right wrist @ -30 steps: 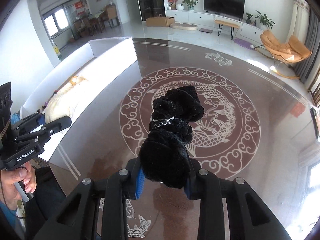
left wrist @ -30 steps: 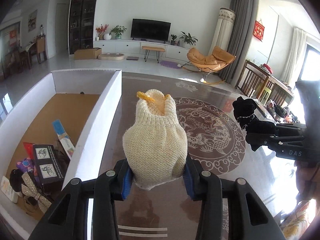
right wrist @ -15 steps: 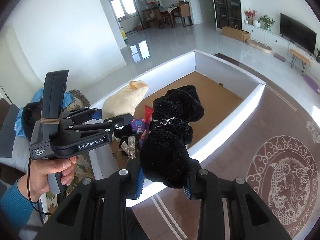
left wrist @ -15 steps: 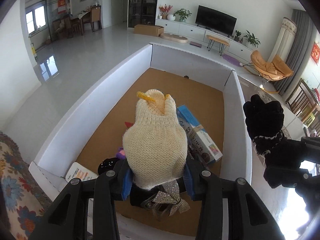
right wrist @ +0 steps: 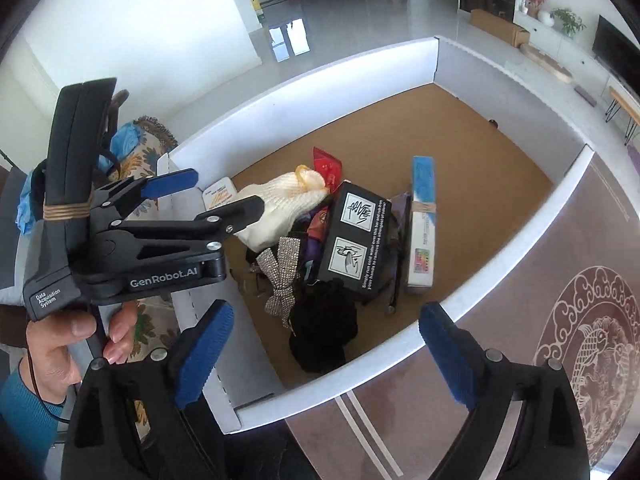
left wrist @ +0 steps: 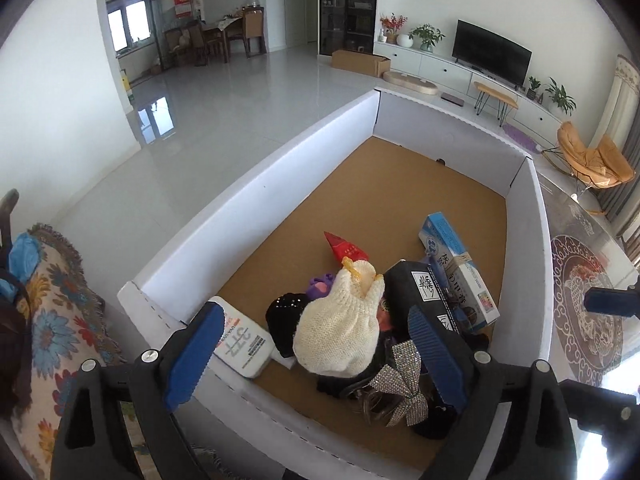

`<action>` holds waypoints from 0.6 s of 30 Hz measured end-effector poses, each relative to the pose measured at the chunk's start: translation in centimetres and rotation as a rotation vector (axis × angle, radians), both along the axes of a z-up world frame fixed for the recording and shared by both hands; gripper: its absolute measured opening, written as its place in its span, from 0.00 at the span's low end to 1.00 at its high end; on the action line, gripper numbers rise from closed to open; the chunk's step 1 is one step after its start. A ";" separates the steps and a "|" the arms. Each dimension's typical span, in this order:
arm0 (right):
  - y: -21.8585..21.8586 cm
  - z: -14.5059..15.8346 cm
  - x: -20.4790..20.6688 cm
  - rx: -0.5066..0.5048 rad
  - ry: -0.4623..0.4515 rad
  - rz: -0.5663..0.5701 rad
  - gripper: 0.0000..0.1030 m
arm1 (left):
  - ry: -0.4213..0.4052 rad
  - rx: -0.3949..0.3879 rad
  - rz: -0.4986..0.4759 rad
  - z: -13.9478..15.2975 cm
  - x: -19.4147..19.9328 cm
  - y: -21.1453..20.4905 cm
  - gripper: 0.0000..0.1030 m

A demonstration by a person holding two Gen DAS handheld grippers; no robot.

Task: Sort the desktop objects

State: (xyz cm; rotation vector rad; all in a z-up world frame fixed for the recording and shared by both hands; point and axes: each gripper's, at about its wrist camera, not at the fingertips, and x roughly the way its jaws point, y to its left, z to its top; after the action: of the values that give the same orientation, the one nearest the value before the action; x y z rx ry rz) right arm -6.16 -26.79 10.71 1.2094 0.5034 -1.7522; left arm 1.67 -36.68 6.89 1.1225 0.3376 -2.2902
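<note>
Below the left gripper (left wrist: pixel 312 356) lies a cream glove (left wrist: pixel 340 332) of coarse knit. Just right of it a bow (left wrist: pixel 400 384) glitters with rhinestones, and a matt black carton (right wrist: pixel 356 240) sits beyond. The box (left wrist: pixel 256 184) has smooth white card walls and a brown cork-like floor. The gripper's pads (left wrist: pixel 192 356) are ribbed blue rubber on matt black plastic. Right of the right gripper (right wrist: pixel 324 360), the table (right wrist: pixel 560 280) is glossy.

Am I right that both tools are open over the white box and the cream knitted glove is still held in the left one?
Not quite. Both tools are open over the white box, but the cream knitted glove is not held: the left wrist view shows the left tool, whose jaws have just opened, standing clear of it, the glove lying on the pile.
</note>
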 end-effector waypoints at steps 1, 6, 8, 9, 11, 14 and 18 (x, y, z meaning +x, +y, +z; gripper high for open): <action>0.5 0.7 -0.3 -0.007 0.025 -0.017 0.95 | 0.009 -0.023 0.014 0.6 0.3 0.3 0.91; 1.7 2.7 -1.7 0.011 0.090 -0.099 1.00 | 0.045 -0.080 0.083 2.9 1.0 2.0 0.91; 2.0 3.3 -2.3 0.019 0.107 -0.110 1.00 | 0.059 -0.116 0.107 3.5 1.8 2.6 0.91; 2.0 3.4 -2.3 0.012 0.110 -0.112 1.00 | 0.064 -0.127 0.110 3.6 1.8 3.0 0.91; 2.0 3.8 -2.5 -0.001 0.111 -0.121 1.00 | 0.070 -0.128 0.116 4.0 2.3 3.3 0.91; 2.3 4.0 -2.4 -0.010 0.093 -0.132 1.00 | 0.083 -0.101 0.133 4.2 2.7 3.4 0.91; 2.0 3.4 -2.5 0.001 0.090 -0.137 1.00 | 0.065 -0.102 0.167 4.2 2.9 3.3 0.91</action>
State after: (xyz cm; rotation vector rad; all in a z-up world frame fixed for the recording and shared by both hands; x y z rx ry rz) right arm -8.68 -24.81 14.16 1.1940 0.4836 -1.9292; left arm 4.59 -33.41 11.10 0.9349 0.3233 -2.1741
